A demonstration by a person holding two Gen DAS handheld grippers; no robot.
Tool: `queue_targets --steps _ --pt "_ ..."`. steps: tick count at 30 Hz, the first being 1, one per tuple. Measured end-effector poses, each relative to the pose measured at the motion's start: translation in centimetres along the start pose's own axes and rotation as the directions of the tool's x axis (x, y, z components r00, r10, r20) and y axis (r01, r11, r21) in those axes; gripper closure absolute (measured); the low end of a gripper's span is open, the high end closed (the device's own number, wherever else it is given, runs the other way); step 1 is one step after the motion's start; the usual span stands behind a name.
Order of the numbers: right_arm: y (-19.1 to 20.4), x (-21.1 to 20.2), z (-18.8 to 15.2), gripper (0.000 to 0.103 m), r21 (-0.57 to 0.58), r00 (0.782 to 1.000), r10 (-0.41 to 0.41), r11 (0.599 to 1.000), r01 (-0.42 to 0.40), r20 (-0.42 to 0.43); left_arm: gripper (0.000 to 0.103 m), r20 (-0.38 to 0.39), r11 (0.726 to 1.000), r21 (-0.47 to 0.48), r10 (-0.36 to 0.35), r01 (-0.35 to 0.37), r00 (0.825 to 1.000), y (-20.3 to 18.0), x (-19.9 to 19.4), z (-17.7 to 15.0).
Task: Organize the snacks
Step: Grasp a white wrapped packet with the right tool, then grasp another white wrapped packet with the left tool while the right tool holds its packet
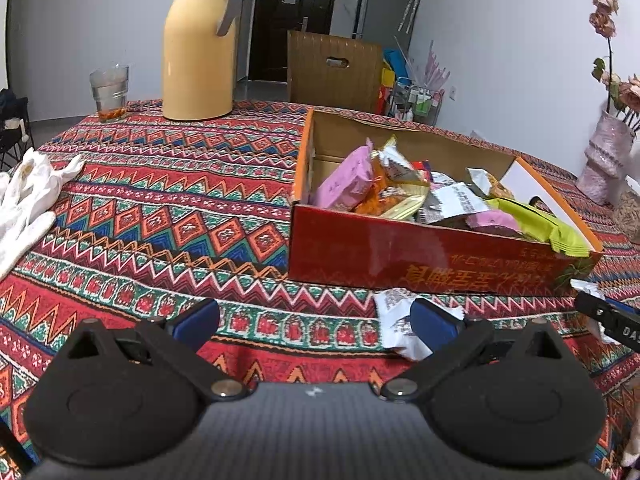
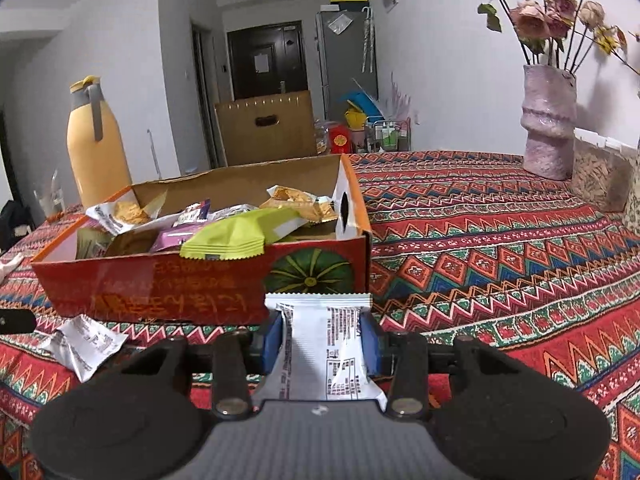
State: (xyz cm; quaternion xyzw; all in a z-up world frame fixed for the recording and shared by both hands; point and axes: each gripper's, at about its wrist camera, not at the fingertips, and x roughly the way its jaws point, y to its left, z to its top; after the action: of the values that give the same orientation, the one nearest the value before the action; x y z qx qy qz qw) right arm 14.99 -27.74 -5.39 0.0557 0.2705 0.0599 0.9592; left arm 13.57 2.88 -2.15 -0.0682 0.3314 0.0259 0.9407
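A red cardboard box (image 1: pixel 420 256) holds several snack packets, among them a pink one (image 1: pixel 346 184) and a green one (image 1: pixel 540 224). The box also shows in the right wrist view (image 2: pixel 160 284), with the green packet (image 2: pixel 236 236) hanging over its front wall. My left gripper (image 1: pixel 316 326) is open and empty above the cloth; a white snack packet (image 1: pixel 394 320) lies on the cloth beside its right finger. My right gripper (image 2: pixel 322 340) is shut on a white snack packet (image 2: pixel 324 336), held just in front of the box. The other white packet (image 2: pixel 82 342) lies at the left.
A yellow thermos (image 1: pixel 198 48) and a glass (image 1: pixel 109 90) stand at the table's far side. White gloves (image 1: pixel 24 200) lie at the left edge. A pink vase (image 2: pixel 548 124) with flowers and a jar (image 2: pixel 600 180) stand at the right. The patterned tablecloth (image 1: pixel 160 208) covers the table.
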Motion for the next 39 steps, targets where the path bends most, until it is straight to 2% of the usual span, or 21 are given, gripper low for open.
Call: queue_targets --steps 9,17,27,29,31,34,35,39 --pt "-0.4 -0.3 -0.2 0.062 0.029 1.0 0.012 0.999 -0.013 0.029 0.0 -0.024 0.996 0.092 -0.006 0.008 1.0 -3.5 0.0 1.1" --pt "-0.7 -0.6 -0.4 0.062 0.05 0.998 0.02 0.999 -0.022 0.053 0.0 -0.1 0.986 0.161 -0.022 0.038 0.995 -7.1 2.4 0.7" --pt "-0.6 -1.0 -0.4 0.061 0.048 0.997 0.036 0.998 -0.039 0.071 0.0 -0.167 0.986 0.164 -0.011 0.039 0.986 -7.6 5.3 -0.7" --pt "-0.6 -1.0 -0.4 0.061 0.047 0.997 0.036 0.998 -0.04 0.073 0.0 -0.158 0.982 0.187 0.003 0.027 0.987 -7.9 5.5 -0.9" --pt "-0.6 -1.0 -0.4 0.061 0.048 0.997 0.034 0.998 -0.038 0.072 0.004 -0.154 0.981 0.191 -0.016 0.045 0.988 -8.0 5.3 -1.0" --pt "-0.5 -0.9 -0.4 0.061 0.046 0.997 0.032 0.998 -0.035 0.071 0.019 -0.136 0.978 0.2 -0.026 0.053 0.99 -8.0 4.9 -1.1" --pt "-0.5 -0.9 -0.4 0.061 0.045 0.997 0.031 0.998 -0.034 0.072 0.028 -0.129 0.977 0.206 -0.028 0.055 0.991 -8.2 4.7 -1.1" --pt "-0.5 -1.0 -0.5 0.061 0.043 0.997 0.029 0.999 -0.032 0.075 0.038 -0.103 0.974 0.22 -0.037 0.059 0.994 -8.4 4.0 -1.3"
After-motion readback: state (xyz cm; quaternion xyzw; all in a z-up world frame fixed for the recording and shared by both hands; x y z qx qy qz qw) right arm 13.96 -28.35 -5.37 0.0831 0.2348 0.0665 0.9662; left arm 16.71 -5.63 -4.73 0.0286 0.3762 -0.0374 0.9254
